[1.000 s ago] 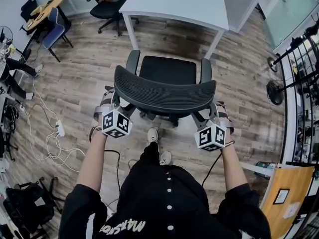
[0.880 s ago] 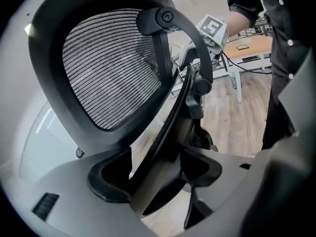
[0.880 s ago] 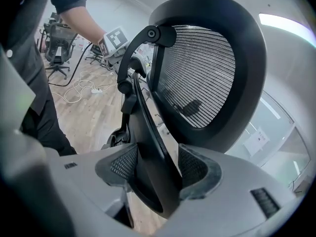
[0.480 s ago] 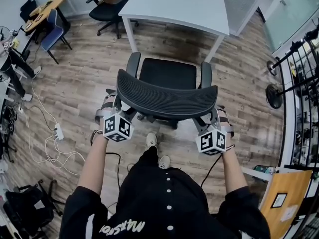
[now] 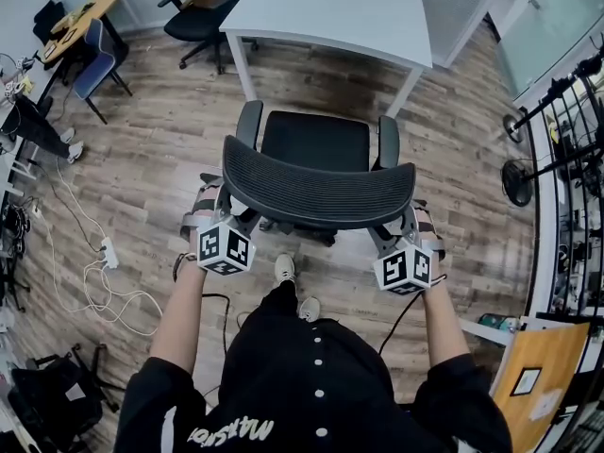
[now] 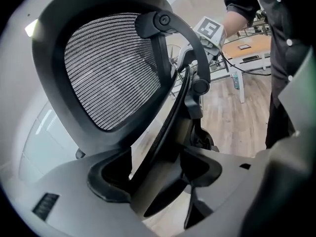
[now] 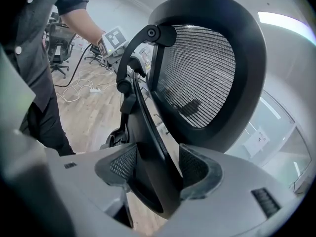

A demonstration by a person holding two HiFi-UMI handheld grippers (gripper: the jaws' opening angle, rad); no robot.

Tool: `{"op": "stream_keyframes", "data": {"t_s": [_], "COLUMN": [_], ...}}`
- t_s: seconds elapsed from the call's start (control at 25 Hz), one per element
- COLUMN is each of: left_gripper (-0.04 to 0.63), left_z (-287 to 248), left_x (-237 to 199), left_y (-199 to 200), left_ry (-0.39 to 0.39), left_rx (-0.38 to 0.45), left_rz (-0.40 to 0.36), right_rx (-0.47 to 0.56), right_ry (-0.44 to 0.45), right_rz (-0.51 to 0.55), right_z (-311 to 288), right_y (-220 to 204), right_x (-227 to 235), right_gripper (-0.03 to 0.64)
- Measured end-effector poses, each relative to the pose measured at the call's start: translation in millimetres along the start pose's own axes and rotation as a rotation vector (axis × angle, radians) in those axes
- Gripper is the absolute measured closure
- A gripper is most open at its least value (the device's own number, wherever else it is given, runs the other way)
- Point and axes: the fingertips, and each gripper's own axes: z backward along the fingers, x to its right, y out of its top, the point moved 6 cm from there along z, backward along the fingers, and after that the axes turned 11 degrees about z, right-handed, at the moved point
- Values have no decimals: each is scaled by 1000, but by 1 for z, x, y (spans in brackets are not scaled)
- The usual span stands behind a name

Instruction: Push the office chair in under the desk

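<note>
The office chair (image 5: 316, 149) is set on the wooden floor (image 5: 160, 140), just short of the desk's (image 5: 330, 12) near edge. Its seat is pointed at the desk, and its backrest (image 5: 316, 189) is spread side to side before the person. The left gripper (image 6: 158, 169) is clamped on the backrest's left frame edge, the right gripper (image 7: 154, 172) on its right. The chair is judged heavy but easily rolled. The stiff frame, not the yielding mesh, is best gripped and pushed evenly.
</note>
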Motion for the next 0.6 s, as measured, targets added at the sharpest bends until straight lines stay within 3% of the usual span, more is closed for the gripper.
{"op": "stream_keyframes", "data": {"t_s": [0.6], "left_gripper": [275], "left_z": [-15], "left_x": [-13], "left_y": [3], "left_ry": [1], "left_rx": [-11], "left_rz": [11], "right_rx": [12], "right_ry": [3], "right_rz": [10], "right_z": [-17], "right_y": [-5], "right_x": [18], "right_gripper": [333]}}
